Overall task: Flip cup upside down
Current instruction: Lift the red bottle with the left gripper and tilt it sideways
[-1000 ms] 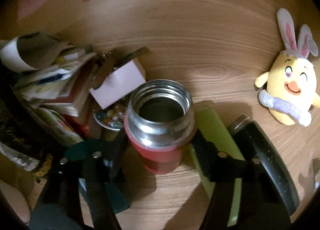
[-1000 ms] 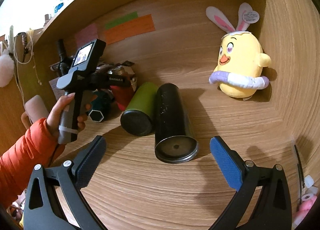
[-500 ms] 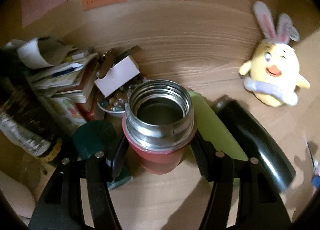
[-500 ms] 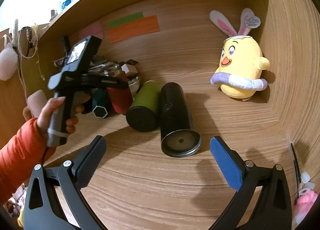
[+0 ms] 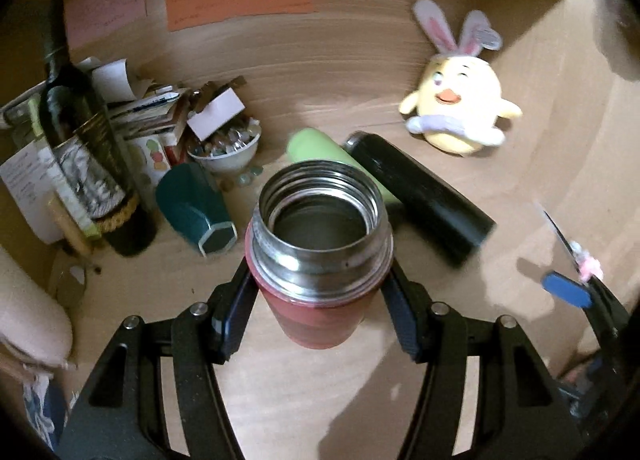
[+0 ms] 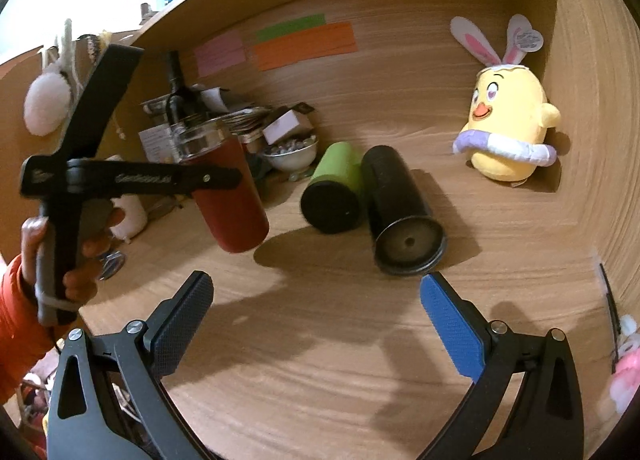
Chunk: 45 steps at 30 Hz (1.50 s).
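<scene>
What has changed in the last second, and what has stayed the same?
The left gripper, already shut on the red cup, has lifted it off the desk and begun tilting it. The right gripper stays open and empty. The green bottle, black bottle and plush chick have not moved.

Left tongs (image 5: 320,300): matte black, triangular cut-outs in the arms, silver screws at the joints, dark ribbed fingers (image 5: 236,312). Right tongs (image 6: 316,324): same black frame and silver screws, but textured blue pads (image 6: 452,324). On the left handle, pale lettering too blurred to read, a bare hand (image 6: 80,256), bright orange sleeve (image 6: 16,324).
</scene>
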{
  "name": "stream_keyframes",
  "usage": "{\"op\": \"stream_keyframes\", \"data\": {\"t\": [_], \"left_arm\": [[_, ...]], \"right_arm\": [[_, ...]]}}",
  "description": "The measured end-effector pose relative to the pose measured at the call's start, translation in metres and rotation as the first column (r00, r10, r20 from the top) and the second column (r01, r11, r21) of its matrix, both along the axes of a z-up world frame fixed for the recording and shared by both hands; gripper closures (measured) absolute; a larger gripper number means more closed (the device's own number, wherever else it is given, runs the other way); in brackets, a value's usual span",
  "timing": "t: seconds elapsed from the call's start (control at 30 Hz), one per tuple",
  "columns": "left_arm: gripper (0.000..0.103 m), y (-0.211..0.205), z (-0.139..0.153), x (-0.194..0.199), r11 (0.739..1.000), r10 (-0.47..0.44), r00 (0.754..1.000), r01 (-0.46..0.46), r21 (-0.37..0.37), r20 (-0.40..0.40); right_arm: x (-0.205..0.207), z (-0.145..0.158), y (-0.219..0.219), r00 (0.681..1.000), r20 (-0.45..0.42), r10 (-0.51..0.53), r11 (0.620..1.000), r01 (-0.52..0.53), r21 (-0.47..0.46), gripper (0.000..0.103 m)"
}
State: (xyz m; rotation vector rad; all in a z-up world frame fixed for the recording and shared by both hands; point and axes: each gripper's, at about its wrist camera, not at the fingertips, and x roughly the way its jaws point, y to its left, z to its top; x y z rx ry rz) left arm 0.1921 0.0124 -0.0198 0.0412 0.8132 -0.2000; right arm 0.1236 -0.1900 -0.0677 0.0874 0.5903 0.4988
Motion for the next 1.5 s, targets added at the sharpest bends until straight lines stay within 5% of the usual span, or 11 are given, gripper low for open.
{"op": "stream_keyframes", "data": {"t": [0.6, 1.07, 1.5], "left_arm": [[0.042, -0.032, -0.012, -0.076, 0.978, -0.176, 0.982, 0.168, -0.120, -0.066], [0.042, -0.030, -0.015, -0.077, 0.955, -0.227, 0.972, 0.209, -0.212, -0.061], [0.040, -0.015, -0.016, -0.071, 0.943, -0.197, 0.980, 0.184, -0.276, -0.021]], "right_arm": [[-0.032, -0.028, 0.037, 0.984, -0.011, 0.177, 0.983, -0.177, -0.048, 0.002], [-0.010, -0.047, 0.053, 0.967, -0.060, 0.247, 0.969, -0.248, -0.011, 0.038], [-0.020, -0.044, 0.059, 0.971, -0.028, 0.239, 0.970, -0.240, -0.041, 0.040]]}}
